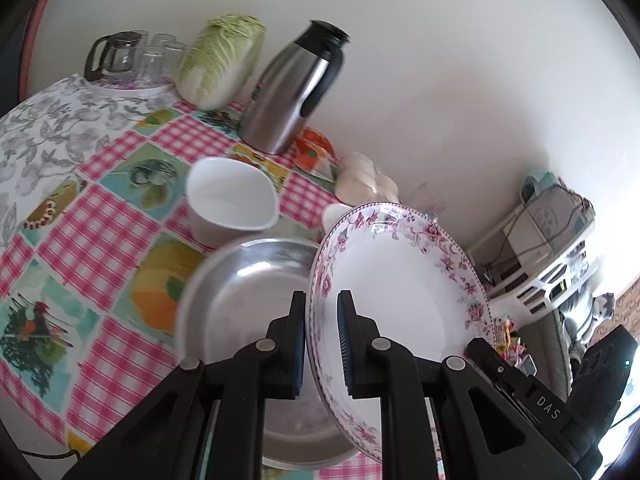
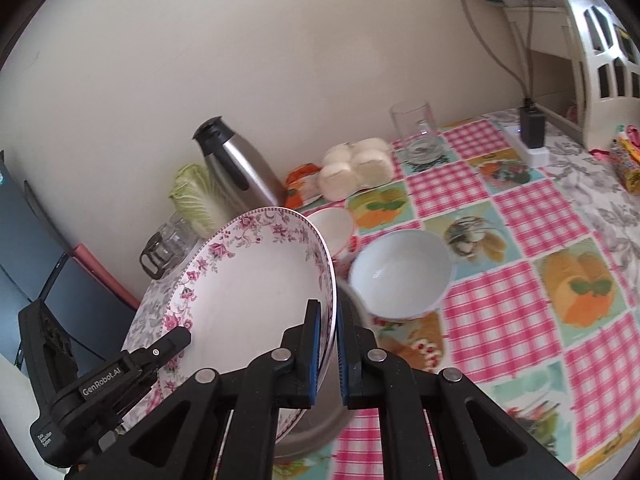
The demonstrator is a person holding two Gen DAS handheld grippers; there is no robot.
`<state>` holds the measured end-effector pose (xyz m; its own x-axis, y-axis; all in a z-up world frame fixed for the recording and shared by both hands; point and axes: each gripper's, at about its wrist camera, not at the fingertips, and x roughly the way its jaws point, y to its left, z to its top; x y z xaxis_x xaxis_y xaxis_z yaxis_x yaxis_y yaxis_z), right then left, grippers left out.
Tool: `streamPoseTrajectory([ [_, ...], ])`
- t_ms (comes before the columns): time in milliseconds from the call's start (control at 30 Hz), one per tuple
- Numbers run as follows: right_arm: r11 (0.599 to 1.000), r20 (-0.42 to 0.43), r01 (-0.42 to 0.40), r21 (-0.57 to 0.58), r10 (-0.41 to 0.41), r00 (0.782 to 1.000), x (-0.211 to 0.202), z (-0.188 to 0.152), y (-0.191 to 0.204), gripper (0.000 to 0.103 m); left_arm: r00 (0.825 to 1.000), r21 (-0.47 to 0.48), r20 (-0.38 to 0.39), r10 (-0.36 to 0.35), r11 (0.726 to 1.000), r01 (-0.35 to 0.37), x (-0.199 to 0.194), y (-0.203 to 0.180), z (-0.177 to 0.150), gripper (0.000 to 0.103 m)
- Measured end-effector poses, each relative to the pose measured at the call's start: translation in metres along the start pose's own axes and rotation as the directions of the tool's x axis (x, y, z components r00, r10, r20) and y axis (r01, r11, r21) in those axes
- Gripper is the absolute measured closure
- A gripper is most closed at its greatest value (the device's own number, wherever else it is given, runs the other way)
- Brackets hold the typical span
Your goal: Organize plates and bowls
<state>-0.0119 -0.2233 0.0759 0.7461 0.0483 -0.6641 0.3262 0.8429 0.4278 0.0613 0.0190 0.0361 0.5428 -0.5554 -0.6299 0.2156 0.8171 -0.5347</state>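
Observation:
A white plate with a pink floral rim (image 1: 396, 272) is held between both grippers, tilted above a steel basin (image 1: 248, 292). My left gripper (image 1: 322, 312) is shut on the plate's rim on one side. My right gripper (image 2: 328, 320) is shut on the opposite rim of the same floral plate (image 2: 256, 284). The left gripper also shows in the right wrist view (image 2: 176, 340), and the right gripper shows in the left wrist view (image 1: 480, 350). A white bowl (image 1: 228, 200) stands behind the basin; it also shows in the right wrist view (image 2: 400, 272). A smaller white dish (image 2: 334, 226) lies behind the plate.
On the pink checked tablecloth (image 2: 520, 240) stand a steel thermos (image 1: 296, 88), a cabbage (image 1: 220, 60), a glass teapot with glasses (image 1: 120, 56), steamed buns (image 2: 356, 168), a glass (image 2: 416, 132) and a charger on a power strip (image 2: 532, 132). A white plastic rack (image 2: 600, 48) stands right.

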Motion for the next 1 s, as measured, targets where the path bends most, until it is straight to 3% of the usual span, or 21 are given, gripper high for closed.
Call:
streamPoseTrajectory([
  [233, 0.999, -0.029, -0.041, -0.021, 0.040, 0.999, 0.023, -0.006, 0.030, 0.094, 0.999, -0.019, 0.017, 0.032, 0.999, -0.032, -0.008, 0.031, 0.015, 0.087],
  [467, 0.999, -0.069, -0.045, -0.025, 0.043, 0.997, 0.047, -0.013, 0.044, 0.094, 0.998, -0.040, -0.018, 0.066, 0.997, -0.066, 0.003, 0.054, 0.019, 0.088],
  [1000, 0.998, -0.181, 0.057, 0.036, -0.050, 0.982, 0.080, -0.027, 0.007, 0.094, 0.978, 0.011, -0.174, 0.115, 0.993, -0.115, 0.049, 0.050, 0.001, 0.087],
])
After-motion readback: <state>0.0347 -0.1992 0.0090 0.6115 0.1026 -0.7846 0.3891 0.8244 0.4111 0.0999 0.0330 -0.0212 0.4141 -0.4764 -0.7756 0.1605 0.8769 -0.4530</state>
